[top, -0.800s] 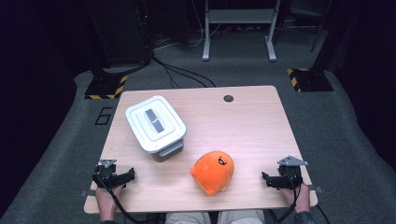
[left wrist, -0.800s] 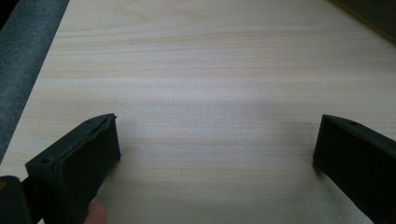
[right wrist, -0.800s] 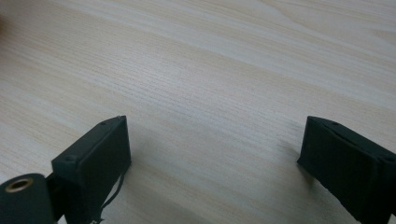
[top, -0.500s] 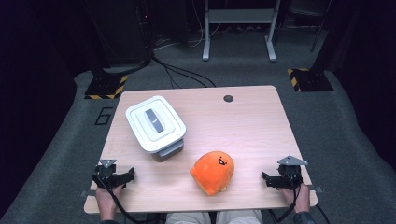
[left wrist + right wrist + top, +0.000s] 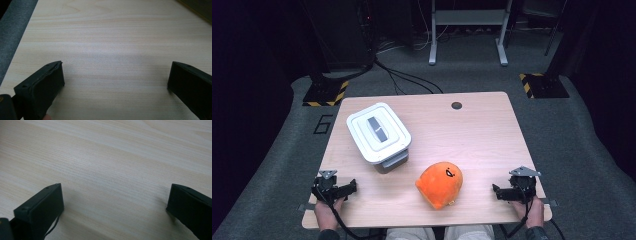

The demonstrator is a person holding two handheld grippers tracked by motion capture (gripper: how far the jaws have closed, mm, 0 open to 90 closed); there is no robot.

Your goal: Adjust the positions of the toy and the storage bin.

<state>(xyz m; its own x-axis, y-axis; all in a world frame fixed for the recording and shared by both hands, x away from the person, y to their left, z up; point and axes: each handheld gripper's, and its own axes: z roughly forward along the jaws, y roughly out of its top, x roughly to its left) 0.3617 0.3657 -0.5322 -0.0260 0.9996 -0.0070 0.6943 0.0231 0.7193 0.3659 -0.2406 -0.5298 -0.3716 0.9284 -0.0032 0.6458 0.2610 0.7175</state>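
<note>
A white lidded box (image 5: pixel 378 136) with a grey handle stands on the left half of the wooden table (image 5: pixel 482 135). An orange plush toy (image 5: pixel 440 183) with a small face lies near the front middle. My left gripper (image 5: pixel 353 187) rests at the front left corner, open, its jaws wide apart over bare wood (image 5: pixel 115 72). My right gripper (image 5: pixel 495 191) rests at the front right corner, also open over bare wood (image 5: pixel 115 195). Both point inward toward the toy and hold nothing.
A round cable hole (image 5: pixel 456 105) sits near the table's far edge. Grey carpet surrounds the table, with cables (image 5: pixel 407 77), a stand base with hazard stripes (image 5: pixel 324 93) at the left and another (image 5: pixel 542 85) at the right.
</note>
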